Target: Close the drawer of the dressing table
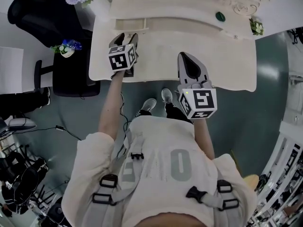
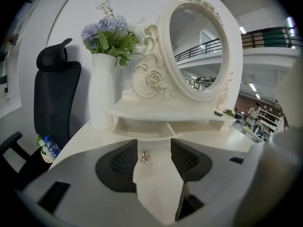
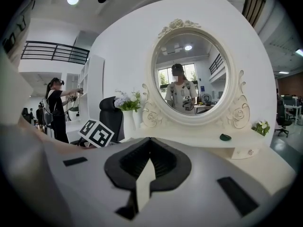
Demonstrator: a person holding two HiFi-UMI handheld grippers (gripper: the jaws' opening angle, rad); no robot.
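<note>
The white dressing table [image 1: 227, 56] has a small left drawer [image 1: 130, 23] that stands pulled out from under the mirror shelf. In the left gripper view this drawer [image 2: 147, 126] is open, and its crystal knob [image 2: 145, 157] sits on the front face. My left gripper [image 2: 154, 143] is open, with the knob between its jaws and neither pad pressing on it. From the head view, the left gripper [image 1: 127, 37] sits just in front of the drawer. My right gripper [image 1: 185, 56] hovers over the middle of the tabletop, shut on nothing [image 3: 150, 141].
A round mirror [image 2: 199, 46] rises behind the drawers. A white vase of flowers [image 2: 102, 93] stands at the table's left end, with a black office chair [image 2: 54, 103] beside it. A green object [image 3: 225, 137] lies on the shelf above the closed right drawer [image 3: 246, 151].
</note>
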